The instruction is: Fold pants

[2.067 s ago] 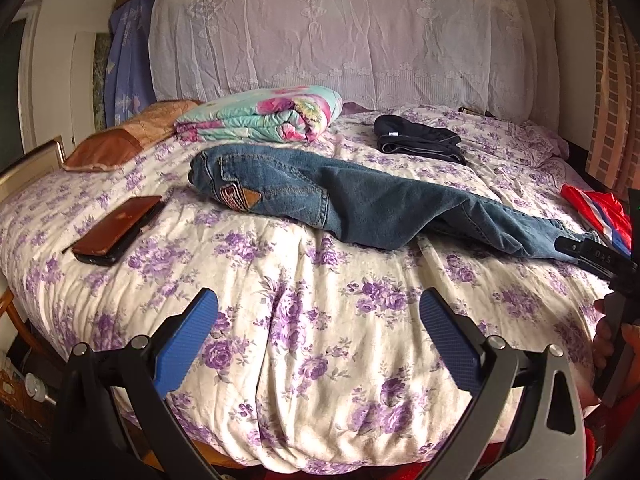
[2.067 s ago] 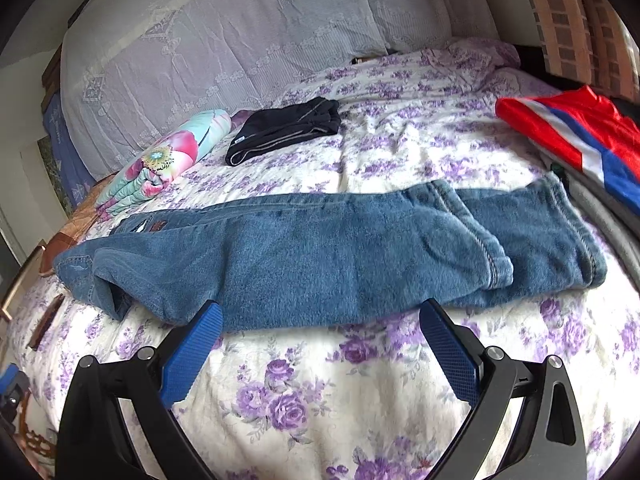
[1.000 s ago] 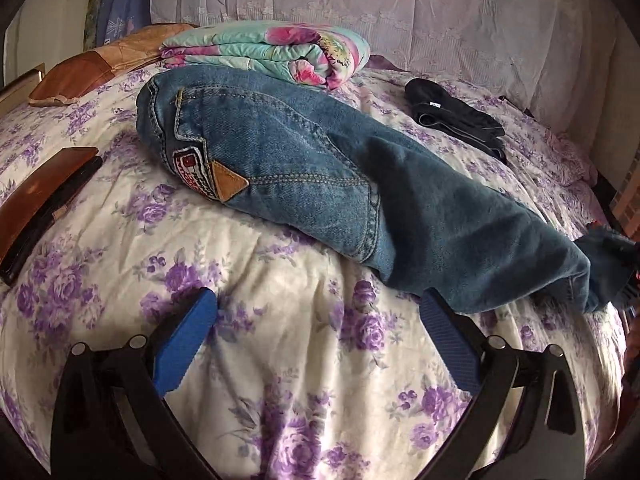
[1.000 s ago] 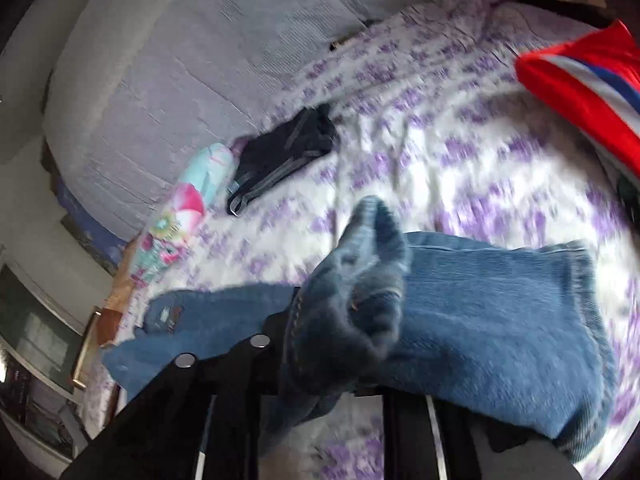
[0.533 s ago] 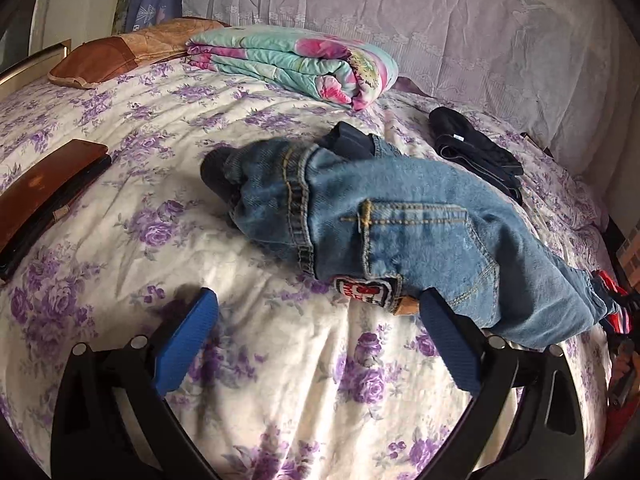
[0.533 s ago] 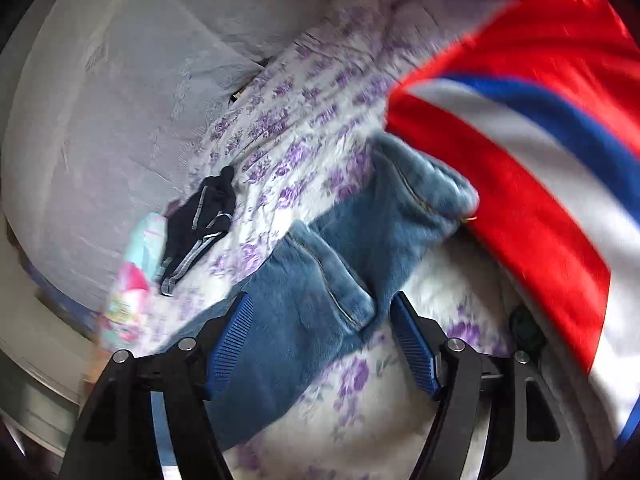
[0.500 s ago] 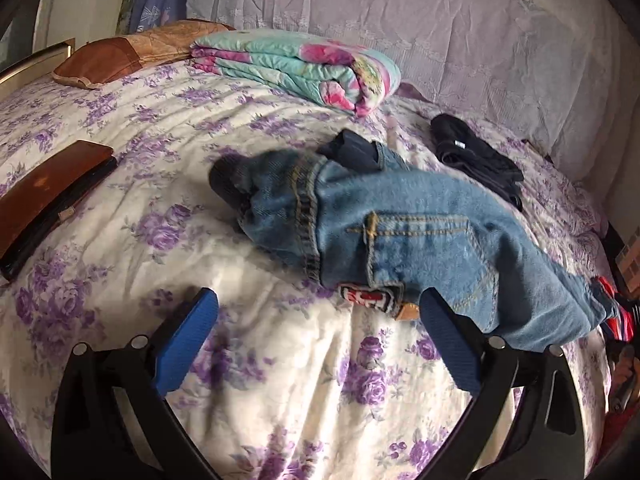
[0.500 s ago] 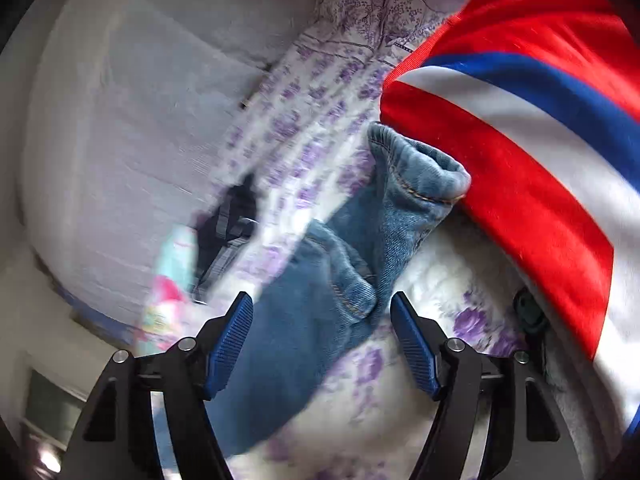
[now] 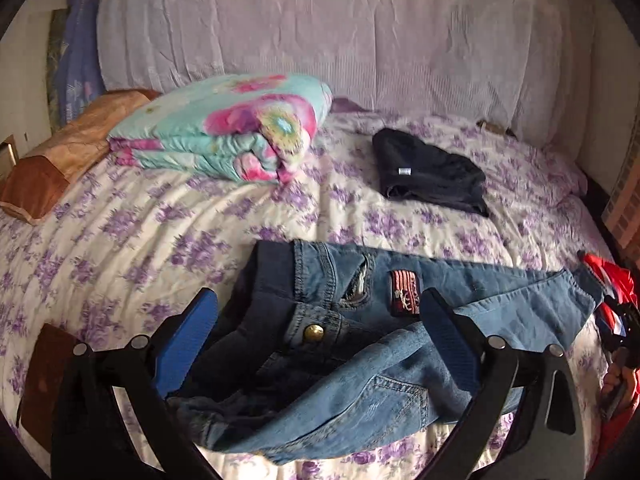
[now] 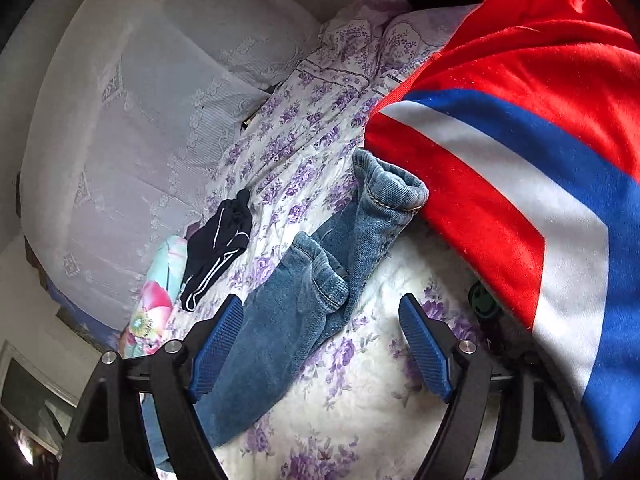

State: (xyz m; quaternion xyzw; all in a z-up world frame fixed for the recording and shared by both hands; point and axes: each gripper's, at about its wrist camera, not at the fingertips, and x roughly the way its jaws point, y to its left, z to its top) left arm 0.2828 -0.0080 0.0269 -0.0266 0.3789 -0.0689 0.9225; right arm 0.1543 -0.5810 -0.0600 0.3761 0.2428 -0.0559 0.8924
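The blue jeans (image 9: pixel 384 344) lie crumpled on the flowered bedspread (image 9: pixel 132 216), front side up, with the brass waist button (image 9: pixel 314 333) showing. My left gripper (image 9: pixel 318 326) hangs open over the waist; the denim lies between its blue pads (image 9: pixel 192 328), which do not press on it. In the right wrist view the two leg cuffs (image 10: pixel 394 190) rest against a red garment. My right gripper (image 10: pixel 320 344) is opening, its jaws wide. One jeans leg (image 10: pixel 280 332) runs loose between them, beside the left pad.
A folded floral blanket (image 9: pixel 224 132) and a dark folded garment (image 9: pixel 428 176) lie near the covered headboard (image 9: pixel 360 40). A red, white and blue garment (image 10: pixel 520 152) fills the bed's right side. A brown pillow (image 9: pixel 60 152) and a brown case (image 9: pixel 44 380) sit at the left.
My right gripper, earlier shut on a leg cuff, has opened and left both cuffs by the red garment. The jeans shifted right and turned front side up. The left gripper rose.
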